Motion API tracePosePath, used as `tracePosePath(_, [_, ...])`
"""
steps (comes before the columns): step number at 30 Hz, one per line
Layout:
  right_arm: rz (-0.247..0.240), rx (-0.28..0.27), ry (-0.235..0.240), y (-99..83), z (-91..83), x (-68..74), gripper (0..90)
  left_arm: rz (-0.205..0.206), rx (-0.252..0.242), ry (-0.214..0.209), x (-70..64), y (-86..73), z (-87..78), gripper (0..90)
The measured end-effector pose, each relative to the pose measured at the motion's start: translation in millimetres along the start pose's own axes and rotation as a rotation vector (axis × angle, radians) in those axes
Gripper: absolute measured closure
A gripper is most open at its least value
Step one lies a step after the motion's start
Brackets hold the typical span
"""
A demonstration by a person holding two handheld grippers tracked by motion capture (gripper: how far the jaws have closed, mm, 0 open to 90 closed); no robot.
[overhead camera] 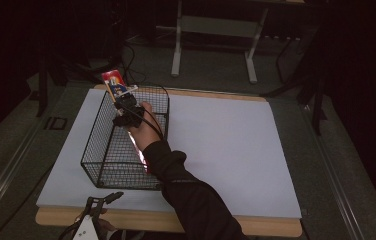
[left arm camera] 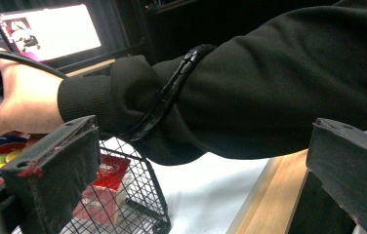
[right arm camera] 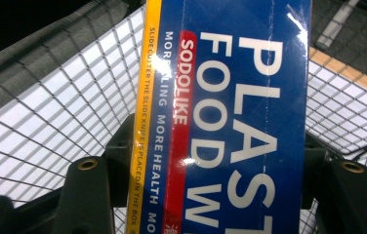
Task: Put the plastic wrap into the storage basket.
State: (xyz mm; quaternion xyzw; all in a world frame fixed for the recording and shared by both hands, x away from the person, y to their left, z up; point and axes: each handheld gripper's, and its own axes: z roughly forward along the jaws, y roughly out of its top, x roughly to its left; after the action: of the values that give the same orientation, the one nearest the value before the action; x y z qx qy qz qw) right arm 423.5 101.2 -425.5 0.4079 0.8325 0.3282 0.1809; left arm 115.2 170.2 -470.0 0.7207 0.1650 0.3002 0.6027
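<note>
r gripper clamps wrap box at basket 12 o'clock rim. box prob light, stiff, glossy/slippy; grip mid across narrow faces. l gripper spread, idle at 6 o'clock.

The high view looks forward and down from above the person's side, taking in the whole white surface and the wire basket from well off. The left gripper view sits low at the near edge of the surface, facing across it, close to the black sleeve and the basket's corner. The right gripper view looks from very near along a blue box, with basket mesh behind. All three views share the basket.
</note>
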Motion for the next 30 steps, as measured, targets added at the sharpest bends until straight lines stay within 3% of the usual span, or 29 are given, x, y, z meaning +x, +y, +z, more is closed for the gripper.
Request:
tracePosePath(2, [0.027, 0.015, 0.026, -3.2, 3.7, -3.7, 39.0, 0.001, 0.000, 0.001, -0.1, 0.0, -0.1, 0.1])
tracePosePath(18, [0.023, 0.065, 0.028, -12.0, 14.3, -7.1, 36.5, 0.006, 0.008, -0.006, -1.0, -0.1, 1.3, 0.1])
tracePosePath(28, [0.002, 0.059, 0.074, -13.7, 5.1, -13.7, 24.9, 0.005, 0.010, -0.008, -1.2, -0.4, 1.7, 0.1])
tracePosePath(30, [-0.005, 0.034, 0.092, -15.2, 0.0, -15.7, 21.1, 0.005, 0.011, -0.009, -1.3, -0.6, 2.2, 0.1])
